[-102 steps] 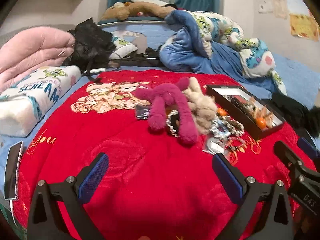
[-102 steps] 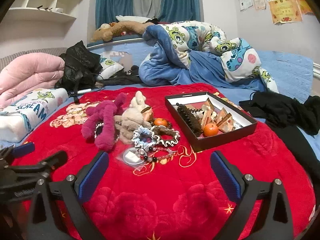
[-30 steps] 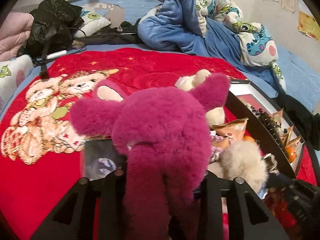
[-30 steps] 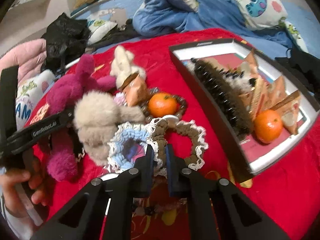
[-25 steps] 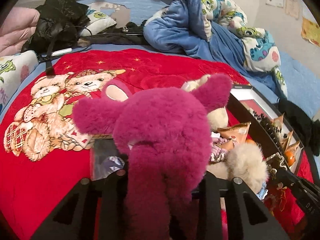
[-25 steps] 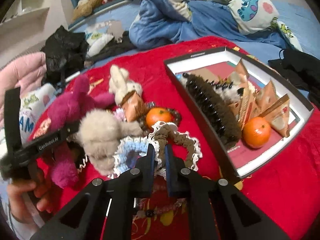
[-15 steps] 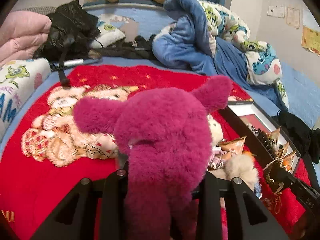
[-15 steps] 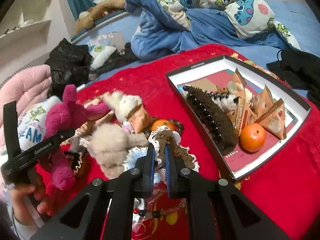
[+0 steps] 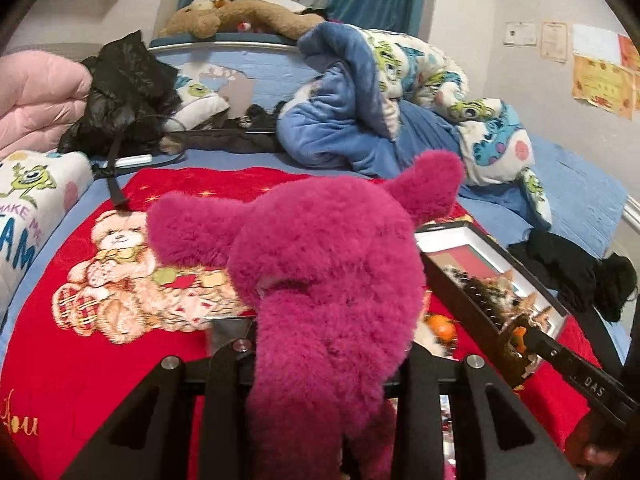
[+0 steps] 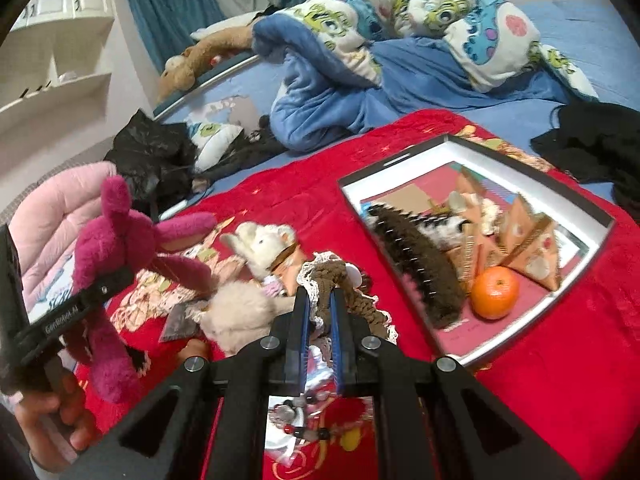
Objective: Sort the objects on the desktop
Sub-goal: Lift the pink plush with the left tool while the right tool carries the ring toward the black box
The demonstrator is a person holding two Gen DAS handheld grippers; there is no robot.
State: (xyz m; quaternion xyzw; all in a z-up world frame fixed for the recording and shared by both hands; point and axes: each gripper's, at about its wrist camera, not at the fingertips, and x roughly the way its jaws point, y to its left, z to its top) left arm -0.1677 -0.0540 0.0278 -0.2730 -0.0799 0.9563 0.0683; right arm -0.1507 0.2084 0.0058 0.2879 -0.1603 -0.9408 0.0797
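Note:
A magenta plush toy (image 9: 320, 248) fills the middle of the left wrist view, and my left gripper (image 9: 324, 356) is shut on its body, holding it above the red blanket (image 9: 100, 380). In the right wrist view the same plush (image 10: 116, 240) hangs at the left in the left gripper (image 10: 80, 304), with a hand below it. My right gripper (image 10: 320, 296) is shut on a brown lace-edged scrunchie (image 10: 340, 276), lifted over the pile. A black tray (image 10: 592, 216) to the right holds a brown hair claw (image 10: 416, 260), an orange (image 10: 494, 288) and triangular packets.
A cream plush (image 10: 260, 244), a beige pompom (image 10: 236, 316) and a bead bracelet (image 10: 296, 412) lie on the blanket by the grippers. A blue quilt (image 10: 360, 92) is heaped behind. Black clothing (image 10: 600, 144) lies at the right, a pink duvet (image 9: 36, 96) at the left.
Both grippers were open and empty at first. Over the last second the left has risen with the plush, and the right has lifted the scrunchie off the pile.

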